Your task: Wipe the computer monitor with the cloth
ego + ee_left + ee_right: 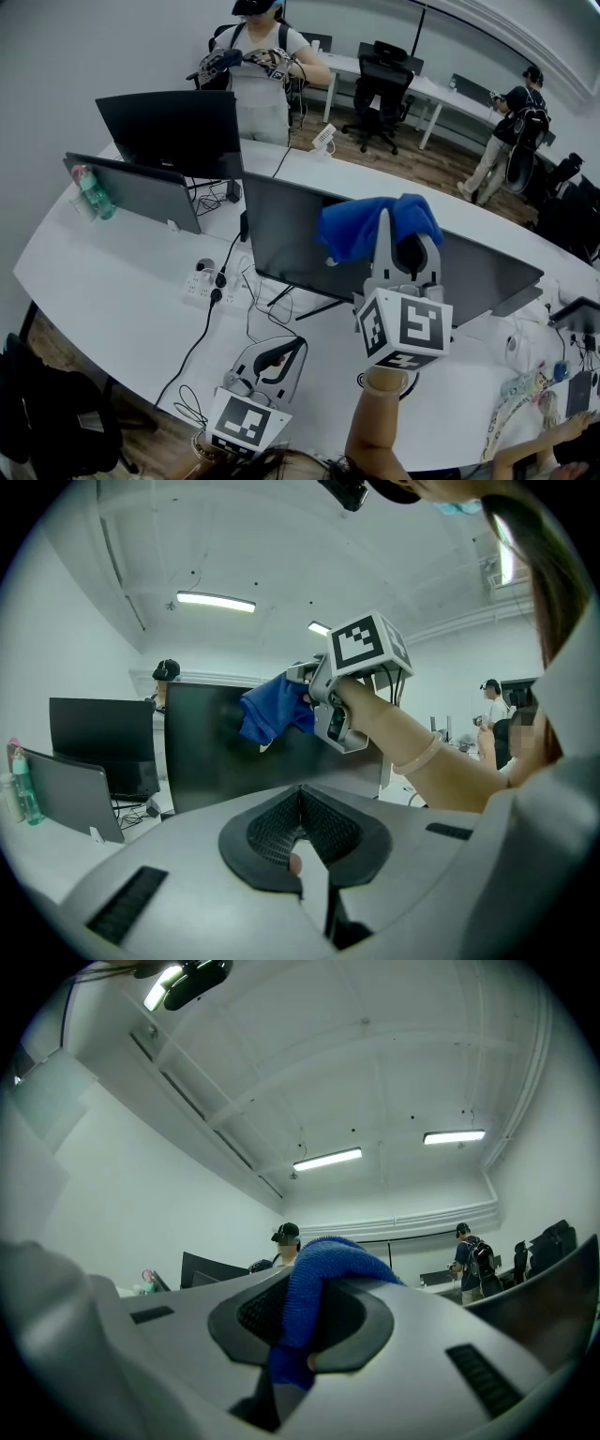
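The dark computer monitor (281, 234) stands on the white table (112, 291), seen in the left gripper view as a black panel (216, 761). My right gripper (398, 225) is raised at the monitor's top edge, shut on a blue cloth (361, 227) that drapes over its fingers. In the right gripper view the cloth (314, 1302) is pinched between the jaws and bulges over them. My left gripper (296, 343) hovers low in front of the monitor's stand, shut and empty (300, 803). From there the cloth (272, 710) shows against the screen's upper part.
A second monitor (173, 131) and a grey laptop lid (136, 192) stand at the left, with a green bottle (94, 192) beside them. A power strip (202, 281) and cables lie before the monitor. One person (262, 66) stands across the table, another (511, 131) far right.
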The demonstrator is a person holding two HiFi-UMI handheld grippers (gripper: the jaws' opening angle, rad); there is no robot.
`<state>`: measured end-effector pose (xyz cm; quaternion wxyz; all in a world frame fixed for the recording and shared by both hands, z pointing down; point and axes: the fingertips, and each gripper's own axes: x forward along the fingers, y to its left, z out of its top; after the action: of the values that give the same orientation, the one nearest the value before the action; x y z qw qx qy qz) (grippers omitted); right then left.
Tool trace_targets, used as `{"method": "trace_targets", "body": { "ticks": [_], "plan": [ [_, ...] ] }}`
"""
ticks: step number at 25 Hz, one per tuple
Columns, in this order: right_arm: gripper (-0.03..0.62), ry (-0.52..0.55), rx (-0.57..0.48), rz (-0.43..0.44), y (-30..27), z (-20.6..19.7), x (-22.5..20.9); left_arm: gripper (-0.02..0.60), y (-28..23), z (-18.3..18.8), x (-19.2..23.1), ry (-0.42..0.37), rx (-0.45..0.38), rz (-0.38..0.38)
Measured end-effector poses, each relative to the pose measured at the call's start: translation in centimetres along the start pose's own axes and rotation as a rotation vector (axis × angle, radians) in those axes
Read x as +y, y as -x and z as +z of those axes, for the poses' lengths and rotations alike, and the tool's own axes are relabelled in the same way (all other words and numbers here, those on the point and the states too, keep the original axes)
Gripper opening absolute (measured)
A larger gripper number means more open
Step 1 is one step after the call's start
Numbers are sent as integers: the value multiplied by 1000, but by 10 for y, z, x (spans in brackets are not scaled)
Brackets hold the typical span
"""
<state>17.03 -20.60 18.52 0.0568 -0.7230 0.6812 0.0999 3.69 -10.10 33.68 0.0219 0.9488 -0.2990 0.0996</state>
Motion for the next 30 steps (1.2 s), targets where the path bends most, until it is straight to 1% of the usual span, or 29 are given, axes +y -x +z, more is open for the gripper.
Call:
{"method": "trace_targets", "body": {
  "ticks": [5, 11, 15, 21, 30],
  "plan": [
    [58, -7, 2, 1, 3, 1, -7, 9, 0, 0, -7, 24, 16, 12],
    [58, -16, 6, 8, 7, 2, -14, 9, -1, -1, -17, -1, 24, 13],
    [58, -14, 6, 13, 10, 2, -21, 9, -5, 3, -28, 27, 21, 28],
    [58, -21, 1, 24, 13, 3, -28, 9, -9, 6, -39, 19, 22, 36],
    [58, -33, -4, 20, 15, 1, -31, 9, -2, 3, -45, 24, 31, 87]
  ]
}}
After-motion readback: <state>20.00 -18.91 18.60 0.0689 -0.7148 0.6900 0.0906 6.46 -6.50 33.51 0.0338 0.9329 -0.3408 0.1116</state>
